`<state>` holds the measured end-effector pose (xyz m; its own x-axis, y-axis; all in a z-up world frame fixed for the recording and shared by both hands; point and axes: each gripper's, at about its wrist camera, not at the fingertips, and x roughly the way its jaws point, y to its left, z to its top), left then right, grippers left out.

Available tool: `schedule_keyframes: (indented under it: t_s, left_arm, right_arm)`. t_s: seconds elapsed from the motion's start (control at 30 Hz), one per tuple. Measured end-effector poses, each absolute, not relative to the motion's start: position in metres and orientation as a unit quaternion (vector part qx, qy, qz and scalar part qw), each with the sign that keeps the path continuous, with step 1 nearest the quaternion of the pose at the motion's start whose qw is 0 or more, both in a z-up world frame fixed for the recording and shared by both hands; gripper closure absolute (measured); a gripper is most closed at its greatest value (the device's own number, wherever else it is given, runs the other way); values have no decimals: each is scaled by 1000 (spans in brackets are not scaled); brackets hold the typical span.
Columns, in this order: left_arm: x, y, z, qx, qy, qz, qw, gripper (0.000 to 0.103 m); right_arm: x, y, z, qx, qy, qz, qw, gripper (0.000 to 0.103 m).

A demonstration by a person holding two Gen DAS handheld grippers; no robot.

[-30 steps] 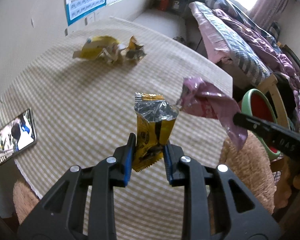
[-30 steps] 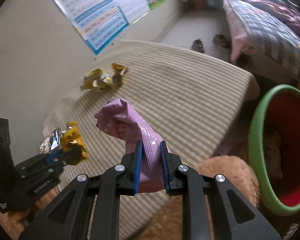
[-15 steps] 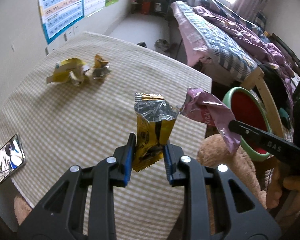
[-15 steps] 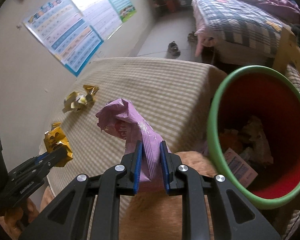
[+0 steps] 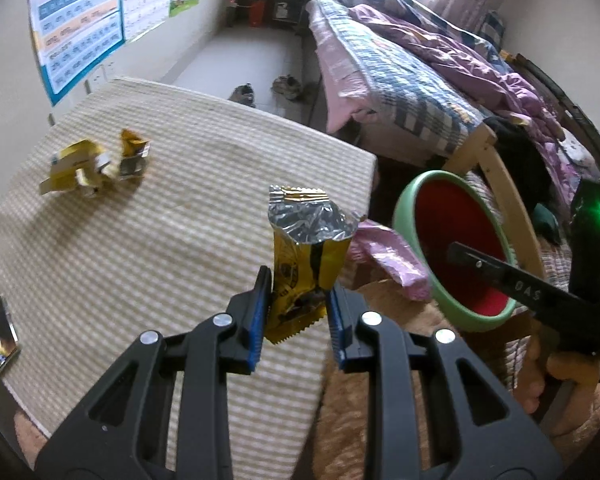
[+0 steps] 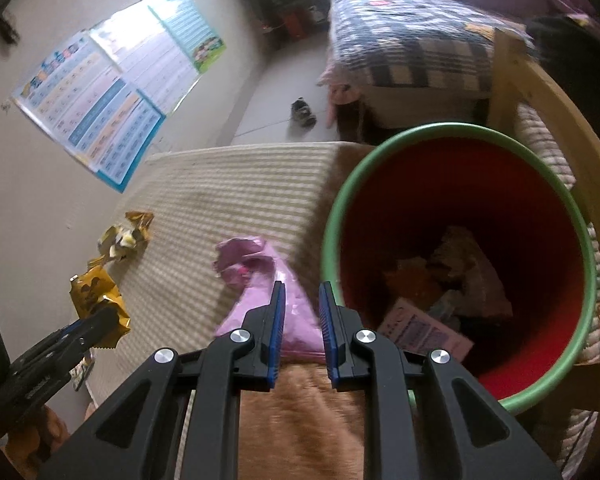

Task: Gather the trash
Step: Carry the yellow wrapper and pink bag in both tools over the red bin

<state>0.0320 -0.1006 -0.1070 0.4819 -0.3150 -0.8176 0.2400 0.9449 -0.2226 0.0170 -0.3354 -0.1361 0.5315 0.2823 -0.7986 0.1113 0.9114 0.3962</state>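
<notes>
The dropping-off step is in hand: two pieces of trash have been lifted off the table and are carried toward the bin.

The left gripper is closed to a narrow gap on the yellow wrapper, which is pinched by its lower end and stands upright above the fingertips. The bin is seen ahead of this gripper and to its right.

The jaws of the right gripper have just been opening a little. The pink wrapper lies between them, blurred, and whether it is pressed by the pads cannot be told. The bin mouth lies just to the right of these fingertips, not under them.

For the next move, it is judged that the right gripper should be brought over the bin mouth before the pink wrapper is let go. More crumpled yellow wrappers are left on the table, far ahead of the left gripper.
</notes>
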Motion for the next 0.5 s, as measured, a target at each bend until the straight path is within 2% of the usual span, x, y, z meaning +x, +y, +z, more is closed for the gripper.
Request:
schedule_keyframes:
  t_s: [0.03, 0.1, 0.17, 0.2, 0.4, 0.5]
  left_arm:
    - [33, -104, -107, -38, 483, -165, 859, 77]
    - [33, -109, -110, -35, 485, -171, 857, 77]
    - [33, -112, -113, -34, 491, -172, 854, 77]
    - [33, -112, -115, -33, 494, -170, 852, 77]
    - [34, -101, -118, -39, 501, -153, 851, 77]
    - [35, -103, -119, -36, 503, -153, 850, 77]
  right_arm:
    - [19, -338, -137, 211, 486, 50, 847, 82]
    - [21, -339, -139, 215, 491, 55, 842, 61]
    - [22, -334, -137, 199, 486, 57, 849, 51]
    - [23, -328, -137, 184, 488, 63, 851, 51]
    - [30, -289, -157, 115, 530, 102, 834, 52]
    - [28, -286, -160, 111, 529, 96, 836, 79]
